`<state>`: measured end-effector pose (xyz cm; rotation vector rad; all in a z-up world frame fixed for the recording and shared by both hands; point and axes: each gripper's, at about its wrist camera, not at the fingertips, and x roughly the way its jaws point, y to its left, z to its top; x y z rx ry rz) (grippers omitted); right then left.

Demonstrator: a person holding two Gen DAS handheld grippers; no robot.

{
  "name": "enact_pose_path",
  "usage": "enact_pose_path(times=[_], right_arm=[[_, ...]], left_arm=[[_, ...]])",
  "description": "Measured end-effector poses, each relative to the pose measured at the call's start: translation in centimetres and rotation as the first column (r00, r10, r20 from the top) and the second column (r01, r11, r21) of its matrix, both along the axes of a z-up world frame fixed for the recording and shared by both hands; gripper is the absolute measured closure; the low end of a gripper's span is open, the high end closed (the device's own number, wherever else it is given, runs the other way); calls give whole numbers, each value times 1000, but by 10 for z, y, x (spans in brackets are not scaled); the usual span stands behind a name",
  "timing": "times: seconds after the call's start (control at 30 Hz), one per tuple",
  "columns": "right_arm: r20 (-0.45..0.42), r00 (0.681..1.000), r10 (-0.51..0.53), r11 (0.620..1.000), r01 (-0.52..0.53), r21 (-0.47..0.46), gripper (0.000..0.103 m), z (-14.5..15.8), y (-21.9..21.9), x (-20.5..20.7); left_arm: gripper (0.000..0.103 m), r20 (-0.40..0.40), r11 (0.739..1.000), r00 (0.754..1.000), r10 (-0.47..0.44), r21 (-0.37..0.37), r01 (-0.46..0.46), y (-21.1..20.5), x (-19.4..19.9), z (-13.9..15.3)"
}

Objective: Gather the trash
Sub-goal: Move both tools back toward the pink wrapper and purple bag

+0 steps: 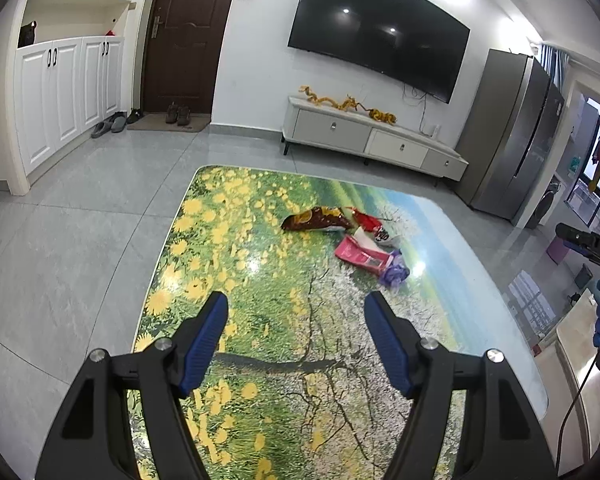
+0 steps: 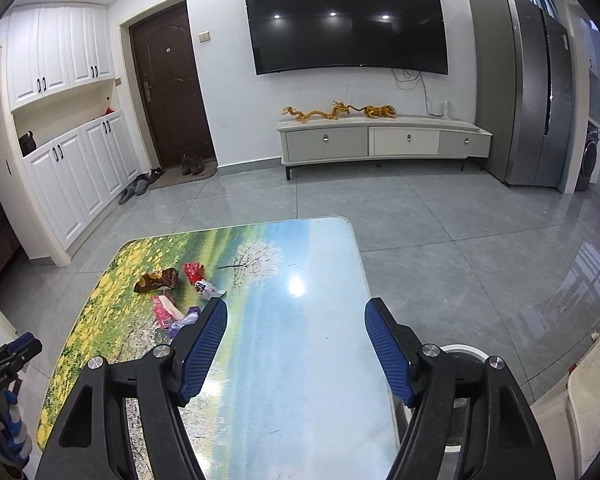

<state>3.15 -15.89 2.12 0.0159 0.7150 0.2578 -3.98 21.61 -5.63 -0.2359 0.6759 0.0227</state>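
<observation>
A small heap of trash lies on a low table with a flower-meadow print (image 1: 228, 240) (image 2: 300, 320). It holds a brown snack bag (image 1: 316, 219) (image 2: 156, 280), a red wrapper (image 1: 366, 220) (image 2: 193, 270), a pink packet (image 1: 360, 256) (image 2: 165, 310), a purple wrapper (image 1: 398, 273) (image 2: 188, 318) and a white wrapper (image 1: 384, 236) (image 2: 207, 289). My left gripper (image 1: 296, 312) hovers open over the table, short of the heap. My right gripper (image 2: 296, 316) is open too, with the heap just left of its left finger. Nothing sits between either pair of fingers.
A white round bin rim (image 2: 460, 354) shows below the right gripper, beside the table's right edge. Past the grey tiled floor stand a TV cabinet (image 2: 380, 142), a fridge (image 2: 528, 92), white cupboards (image 2: 80, 168) and a door with shoes (image 2: 192, 165).
</observation>
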Motion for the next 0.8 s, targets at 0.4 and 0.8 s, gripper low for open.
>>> enact_pose_path(times=[0.4,0.8], right_arm=[[-49,998,29,999,-28,26,32,-25,8,25],[-133,985,105,994,-99,54,32,-69,18,54]], left_arm=[[34,-61,1000,998,2,14,-1,-6,23,-18],[34,-162,999,986,-34,-28,30,-26,64,-46]])
